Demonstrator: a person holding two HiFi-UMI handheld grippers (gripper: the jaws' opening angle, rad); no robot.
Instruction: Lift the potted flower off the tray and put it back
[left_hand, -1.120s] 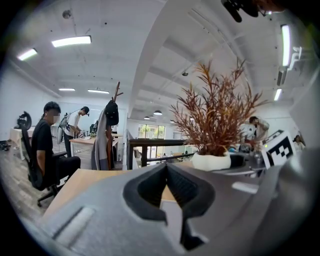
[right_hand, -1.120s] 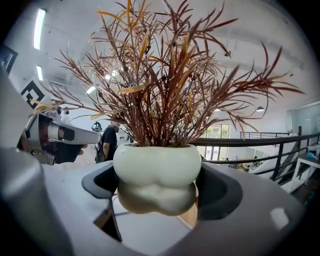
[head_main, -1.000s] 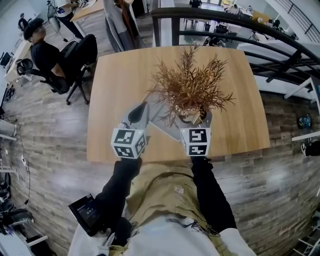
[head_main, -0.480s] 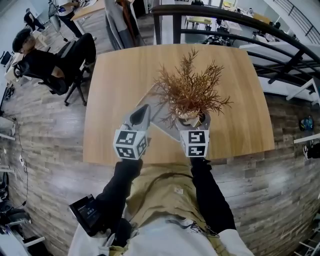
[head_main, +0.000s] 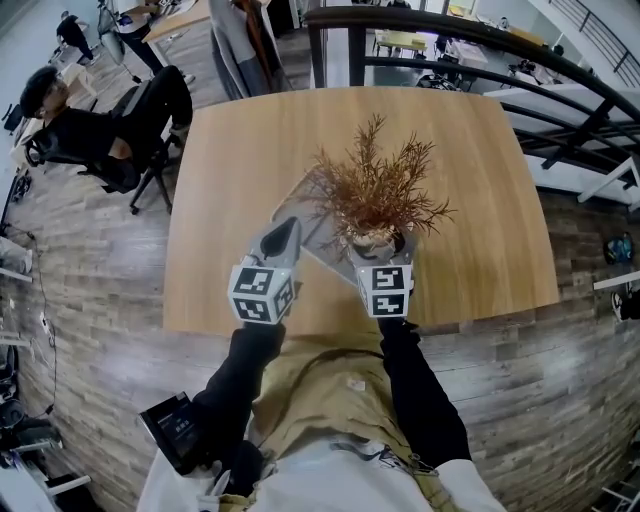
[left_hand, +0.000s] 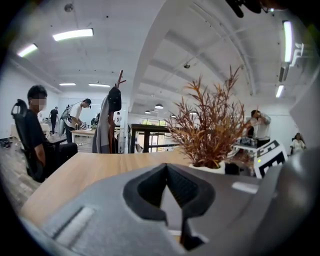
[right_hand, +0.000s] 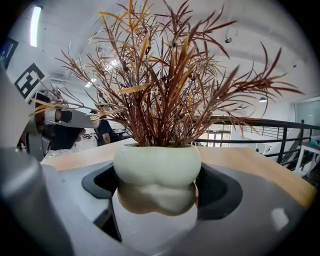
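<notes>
While right tool (right_hand: 157, 192) clamps the potted flower (right_hand: 157, 162) | left tool (left_hand: 167, 172) closed, empty | tray (head_main: 312, 225) underneath

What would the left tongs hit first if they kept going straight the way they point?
Most likely the wooden table, left of the potted flower: past the left tongs only bare wood shows. The tray by their tip could come first; depth is unclear.

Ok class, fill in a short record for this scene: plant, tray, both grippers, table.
Plant: potted flower, brown foliage, pale pot
Right gripper: jaws closed on the pot's sides
Left gripper: jaw tips together, at the tray's left edge
Tray: grey, lying on the table
Table: light wood
Whether the pot touches the tray: cannot tell
</notes>
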